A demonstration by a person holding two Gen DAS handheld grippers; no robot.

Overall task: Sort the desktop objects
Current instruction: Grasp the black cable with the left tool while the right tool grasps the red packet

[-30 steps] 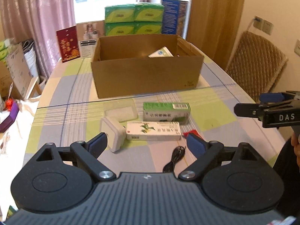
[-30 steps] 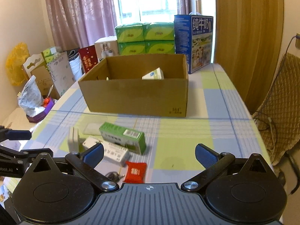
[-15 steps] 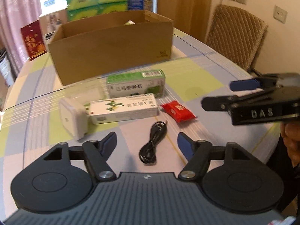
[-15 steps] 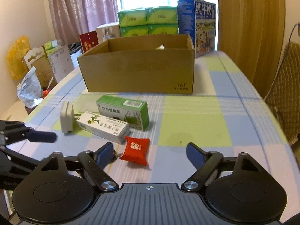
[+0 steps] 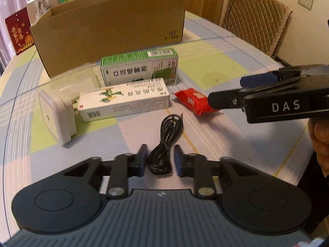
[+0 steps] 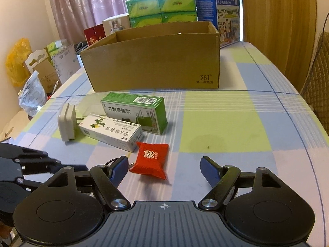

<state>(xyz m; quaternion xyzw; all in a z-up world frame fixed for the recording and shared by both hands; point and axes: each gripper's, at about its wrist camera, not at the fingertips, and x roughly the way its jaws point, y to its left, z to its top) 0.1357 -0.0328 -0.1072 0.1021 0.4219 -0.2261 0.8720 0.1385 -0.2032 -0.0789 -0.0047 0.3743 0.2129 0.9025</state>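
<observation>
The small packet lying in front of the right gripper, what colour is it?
Red, with a white double-character emblem printed on it: the small packet shows best in the right wrist view.

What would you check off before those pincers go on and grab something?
1. Left gripper straddles the coiled black cable: ok.
2. Its jaws shut on the cable: not ok, gaps either side.
3. Right gripper open wide: ok.
4. Red packet centred between the right gripper's fingers: not ok, nearer the left finger.
5. Cardboard box open on top: ok.
6. Room inside the box: cannot tell.
</observation>
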